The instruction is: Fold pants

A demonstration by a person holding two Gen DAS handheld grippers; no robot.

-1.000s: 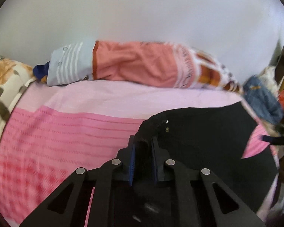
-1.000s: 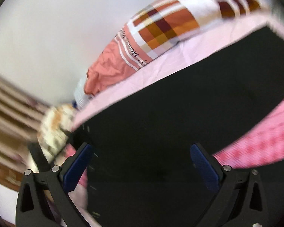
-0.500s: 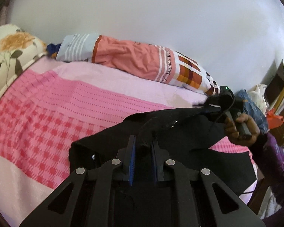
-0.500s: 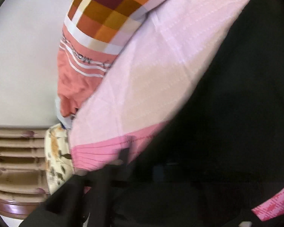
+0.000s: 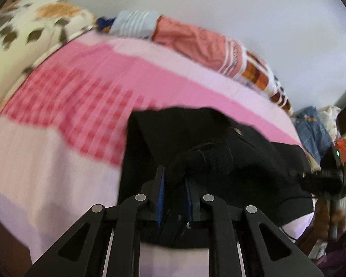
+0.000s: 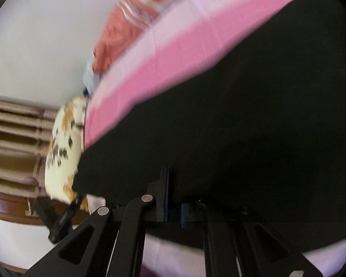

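Pinching the black pants [image 5: 219, 161] in both grippers, I hold them over the pink bedspread [image 5: 80, 106]. My left gripper [image 5: 174, 198] bites a bunched ridge at lower centre; my right gripper [image 6: 173, 207] is pressed onto the edge at lower centre of its view. Both views blur, so I judge a jerk could slip cloth free or skew the fold.

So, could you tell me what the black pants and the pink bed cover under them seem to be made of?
The black pants look like soft matte woven cloth: they bunch limply between the left gripper fingers and show no shine. The exact fibre is unclear. The pink bed cover looks like thin woven cotton-like cloth, matte, with checked and striped bands; blur hides the weave.
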